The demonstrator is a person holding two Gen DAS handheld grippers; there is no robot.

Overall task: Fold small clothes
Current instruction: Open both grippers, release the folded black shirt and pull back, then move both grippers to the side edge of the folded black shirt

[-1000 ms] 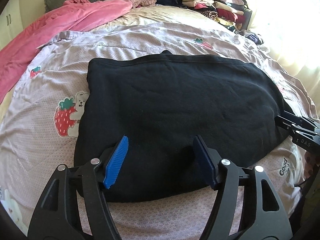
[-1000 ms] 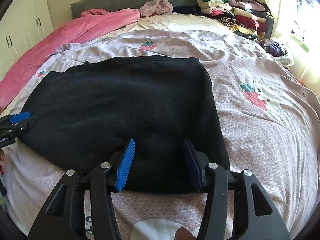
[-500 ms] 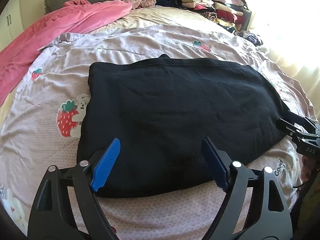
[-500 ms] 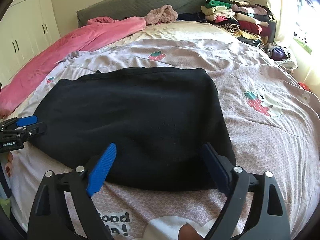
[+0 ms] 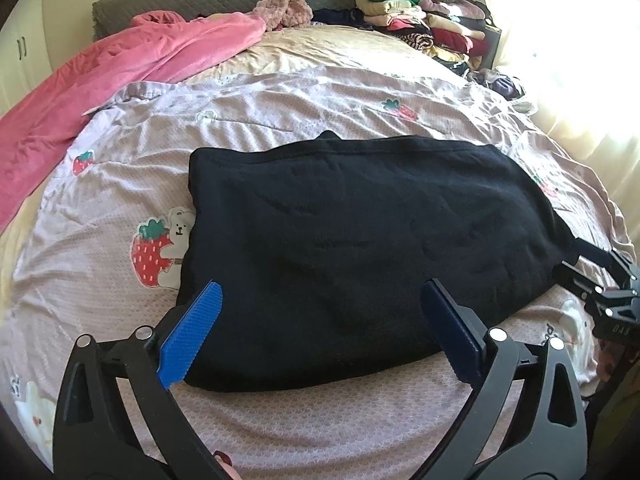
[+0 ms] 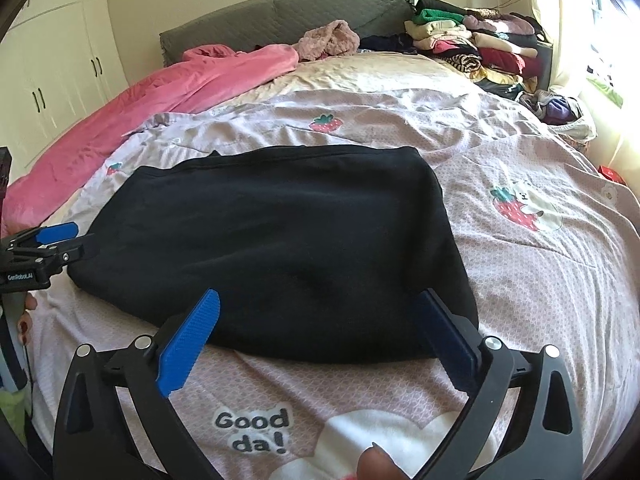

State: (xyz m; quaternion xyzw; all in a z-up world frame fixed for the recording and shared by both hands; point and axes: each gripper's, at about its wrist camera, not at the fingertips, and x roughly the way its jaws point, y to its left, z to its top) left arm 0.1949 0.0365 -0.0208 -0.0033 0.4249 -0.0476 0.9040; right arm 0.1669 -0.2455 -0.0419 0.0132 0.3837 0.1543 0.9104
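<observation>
A black garment (image 5: 360,240) lies folded flat on the lilac strawberry-print bedspread (image 5: 120,184); it also shows in the right wrist view (image 6: 280,240). My left gripper (image 5: 320,320) is open and empty, just above the garment's near edge toward its left end. My right gripper (image 6: 316,328) is open and empty at the near edge toward the garment's right end. The right gripper also shows at the right edge of the left wrist view (image 5: 600,284). The left gripper shows at the left edge of the right wrist view (image 6: 44,248).
A pink blanket (image 5: 100,76) lies along the bed's left side. A pile of folded clothes (image 5: 420,24) sits at the far right by the grey headboard (image 6: 280,12). White wardrobe doors (image 6: 52,64) stand at left. A bright window is at right.
Both grippers have opened wide and pulled back toward me and slightly up from the garment's near edge. The garment stays flat on the bed.
</observation>
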